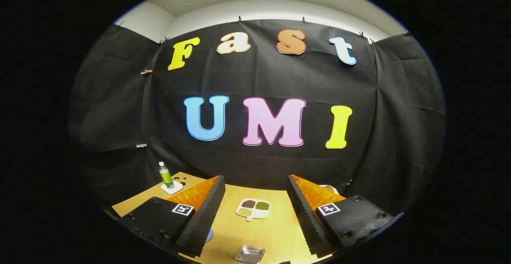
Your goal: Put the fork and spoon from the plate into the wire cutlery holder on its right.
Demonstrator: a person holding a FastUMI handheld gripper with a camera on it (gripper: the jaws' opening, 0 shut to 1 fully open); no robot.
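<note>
My gripper (255,180) is open and held high over the wooden table (279,232), with nothing between its fingers (203,216). A sliver of a blue round thing (209,235) peeks out from under the left finger; I cannot tell what it is. Behind the right finger's tip a small white and orange object (329,187) is mostly hidden.
A white divided dish (253,209) with three heaps of beans lies on the table between the fingers, a little ahead. A small metal tray (250,254) sits nearer, below the gap. A green bottle (165,175) stands on a white coaster at the far left corner.
</note>
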